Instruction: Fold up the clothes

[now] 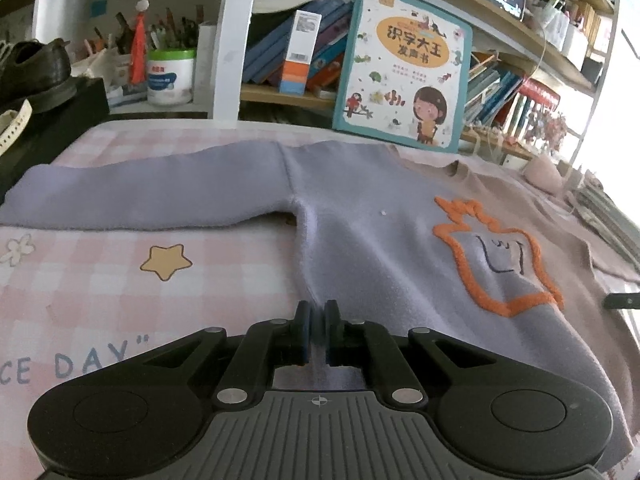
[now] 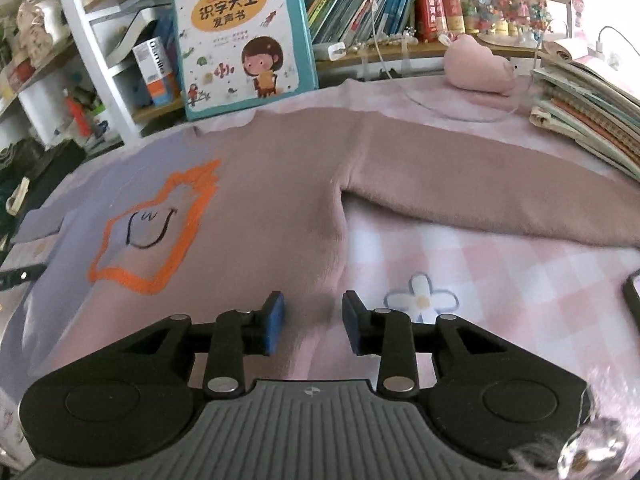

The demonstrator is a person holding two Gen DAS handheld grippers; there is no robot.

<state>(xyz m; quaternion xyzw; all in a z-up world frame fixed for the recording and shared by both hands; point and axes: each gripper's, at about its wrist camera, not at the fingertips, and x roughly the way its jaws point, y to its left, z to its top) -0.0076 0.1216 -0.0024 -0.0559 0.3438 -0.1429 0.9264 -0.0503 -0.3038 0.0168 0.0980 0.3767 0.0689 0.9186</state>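
Observation:
A two-tone sweater (image 1: 360,220), lilac on one half and dusty pink on the other (image 2: 272,184), lies flat on the pink checked cloth (image 1: 100,280) with both sleeves spread out. An orange outlined figure (image 2: 160,232) marks its chest. My left gripper (image 1: 319,308) is shut on the lilac side edge below the armpit, and a fold of fabric runs up between its pads. My right gripper (image 2: 314,300) hovers over the pink side edge, its blue pads apart with fabric beneath the gap and not pinched.
A children's picture book (image 2: 240,36) leans on the shelf behind the collar. A stack of books (image 2: 592,120) and a pink plush (image 2: 476,64) sit at the back right, a phone (image 2: 634,292) at the right edge. A shoe (image 1: 36,68) rests on a black box at the left.

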